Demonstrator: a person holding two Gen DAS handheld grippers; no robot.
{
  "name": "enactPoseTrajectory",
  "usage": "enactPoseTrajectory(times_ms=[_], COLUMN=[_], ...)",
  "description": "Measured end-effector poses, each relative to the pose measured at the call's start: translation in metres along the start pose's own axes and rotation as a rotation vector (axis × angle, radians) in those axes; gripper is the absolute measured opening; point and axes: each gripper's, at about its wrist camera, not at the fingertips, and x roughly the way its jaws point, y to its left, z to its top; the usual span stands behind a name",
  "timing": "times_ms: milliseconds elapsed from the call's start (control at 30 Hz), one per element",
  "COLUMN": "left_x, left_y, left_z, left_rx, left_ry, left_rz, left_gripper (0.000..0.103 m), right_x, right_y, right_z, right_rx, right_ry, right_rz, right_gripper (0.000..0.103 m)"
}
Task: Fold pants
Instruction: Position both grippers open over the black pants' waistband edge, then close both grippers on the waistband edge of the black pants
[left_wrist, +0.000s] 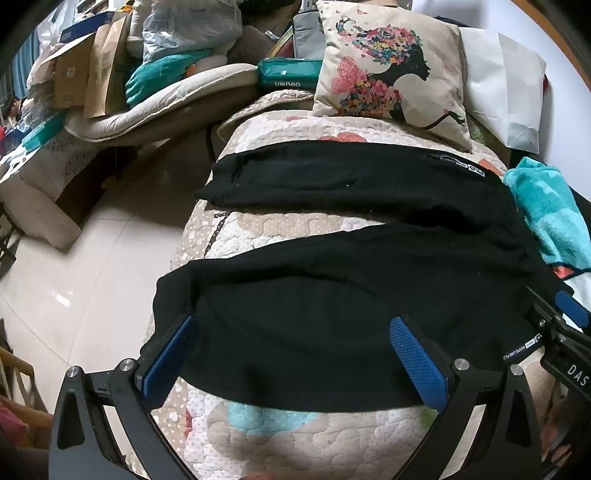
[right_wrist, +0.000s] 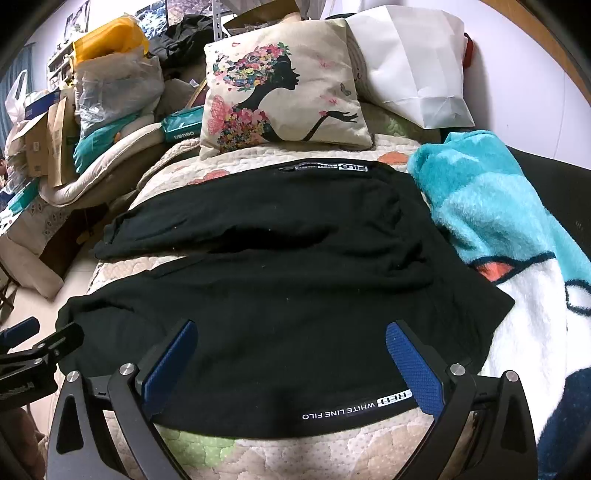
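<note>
Two tools (left_wrist: 295, 365) (right_wrist: 291, 363) agape over one black pants (left_wrist: 351, 295).

left gripper (left_wrist: 295, 354) — fingers spread wide, level | right gripper (right_wrist: 291, 352) — fingers spread wide, beside it

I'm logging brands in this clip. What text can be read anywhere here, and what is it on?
"WHITE LINE FILO", then a boxed tag, unclear: near edge of the pants
"FILO": far pants label
"DAS", cut off: right gripper
"deli", upside down: green pack
Print on the cardboard boxes: too blurred to read.
</note>
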Motion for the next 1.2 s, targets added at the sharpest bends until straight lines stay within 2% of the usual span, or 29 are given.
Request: enactPoseTrajectory(times_ms=[333, 733, 1100, 1200], left_x=[0.006, 0.026, 0.057, 0.056], left_y=[-0.001, -0.002, 0.003, 0.003], left_z=[-0.001, -0.006, -0.019, -0.022], left_rx=[-0.001, 0.005, -0.029, -0.023], left_ry=[0.025, 0.095, 0.246, 0.233], left_rz=[-0.002, 0.015, 0.017, 0.021], left_gripper=[0.103, 0.103, 0.103, 0.103], right_x=[0.002, 0.004, 0.005, 0.004], right_y=[-0.001, -0.002, -0.001, 0.000], right_z=[-0.001, -0.002, -0.003, -0.004], right_rx=[0.004, 0.005, 0.006, 0.004], right_ry=[0.013, 0.026, 0.028, 0.024], right_rz=[0.001, 0.000, 0.001, 0.002], right_gripper=[0.103, 0.103, 0.103, 0.103])
